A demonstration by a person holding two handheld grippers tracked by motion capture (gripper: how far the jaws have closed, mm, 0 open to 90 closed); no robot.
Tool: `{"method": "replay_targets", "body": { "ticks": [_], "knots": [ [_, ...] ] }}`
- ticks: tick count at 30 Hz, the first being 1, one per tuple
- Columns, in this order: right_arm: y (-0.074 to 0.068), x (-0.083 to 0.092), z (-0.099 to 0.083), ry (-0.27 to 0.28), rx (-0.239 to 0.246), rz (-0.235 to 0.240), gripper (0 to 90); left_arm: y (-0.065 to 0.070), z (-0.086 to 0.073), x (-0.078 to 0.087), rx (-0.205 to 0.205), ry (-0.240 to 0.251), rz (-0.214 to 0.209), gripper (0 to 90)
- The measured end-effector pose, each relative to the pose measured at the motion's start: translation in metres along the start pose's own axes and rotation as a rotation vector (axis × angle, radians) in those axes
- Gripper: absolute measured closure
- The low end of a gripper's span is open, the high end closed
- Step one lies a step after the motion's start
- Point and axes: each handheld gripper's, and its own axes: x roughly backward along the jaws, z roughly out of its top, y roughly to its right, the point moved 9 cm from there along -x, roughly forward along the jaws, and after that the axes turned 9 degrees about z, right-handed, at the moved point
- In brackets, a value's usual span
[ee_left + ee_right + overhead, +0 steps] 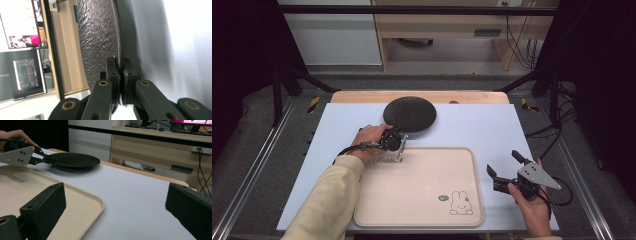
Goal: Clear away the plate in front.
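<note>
A round black textured plate point(409, 114) lies on the pale blue table top behind a beige tray point(422, 185). My left gripper point(398, 134) is turned on its side at the plate's near rim. In the left gripper view its two jaws point(120, 67) are pressed together on the thin rim of the plate point(97, 37). The right gripper view has that same grip point(47, 159) on the plate point(75, 159) far off at the left. My right gripper point(503, 162) rests right of the tray, jaws wide apart point(115, 205) with nothing between them.
The tray point(82, 202) bears a rabbit drawing point(460, 203) at its near right corner. A wooden table edge point(422, 96) runs behind the plate. Metal rails point(257, 165) flank the table and cables point(562, 125) hang at the right. Monitors point(23, 25) stand beyond.
</note>
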Motion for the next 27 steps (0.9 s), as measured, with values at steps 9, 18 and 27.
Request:
{"method": "replay_targets", "body": {
  "ticks": [9,18,27],
  "knots": [
    [0.003,0.001,-0.001,0.000,-0.004,-0.007,3.5,-0.011,0.004,0.010,0.037,0.007,0.020,83.5],
    [0.001,0.001,0.000,-0.001,-0.002,-0.006,3.5,-0.018,0.013,0.033,0.041,0.051,0.071,84.1],
    [0.000,0.001,0.002,0.003,0.005,-0.006,3.5,-0.022,0.026,0.070,-0.001,0.115,0.122,83.9]
  ]
}}
